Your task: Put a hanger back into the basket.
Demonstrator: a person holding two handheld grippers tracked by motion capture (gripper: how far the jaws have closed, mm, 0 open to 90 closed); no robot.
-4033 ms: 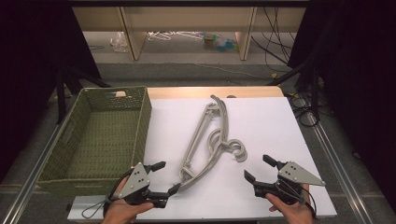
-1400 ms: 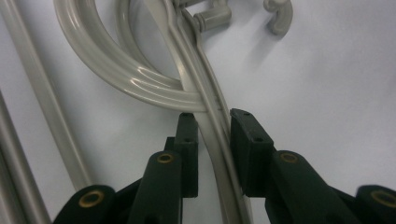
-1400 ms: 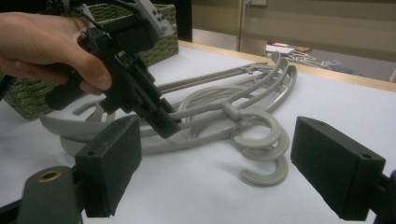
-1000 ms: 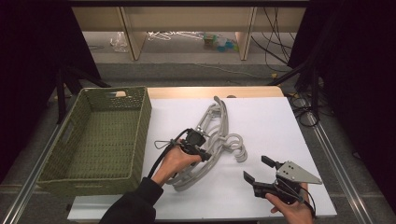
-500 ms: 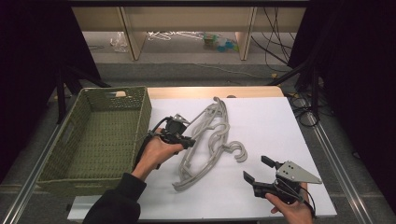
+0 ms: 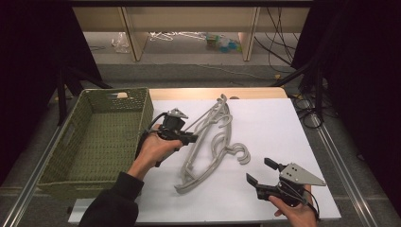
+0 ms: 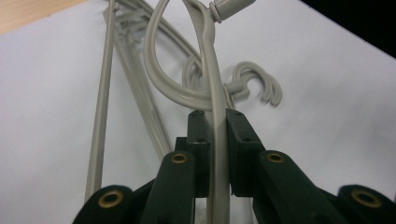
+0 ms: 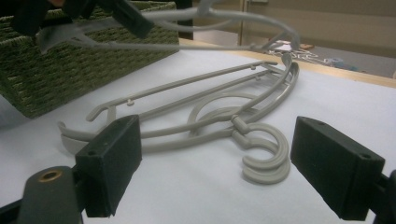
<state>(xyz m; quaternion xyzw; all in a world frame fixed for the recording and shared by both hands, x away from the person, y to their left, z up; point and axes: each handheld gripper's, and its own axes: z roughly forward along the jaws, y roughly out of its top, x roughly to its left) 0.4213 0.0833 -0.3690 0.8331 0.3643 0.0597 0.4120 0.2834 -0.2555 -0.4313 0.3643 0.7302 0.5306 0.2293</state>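
Several grey plastic hangers lie tangled in the middle of the white table top. My left gripper is shut on the arm of one grey hanger and holds that end raised off the pile, close to the basket's right wall. In the left gripper view the jaws clamp the hanger's arm at the left gripper, with the hooks beyond. My right gripper rests open near the front right edge, pointing at the pile; its pads stand wide apart around nothing, the hooks ahead.
A green woven basket stands at the table's left, its inside bare; its wall shows in the right gripper view. A wooden strip edges the table's far side. Shelving and cables lie beyond. Bare white surface spreads right of the hangers.
My left gripper went from the front edge up to the pile, shut on one hanger, and has carried it up and leftward toward the basket. The right gripper has stayed put and open.
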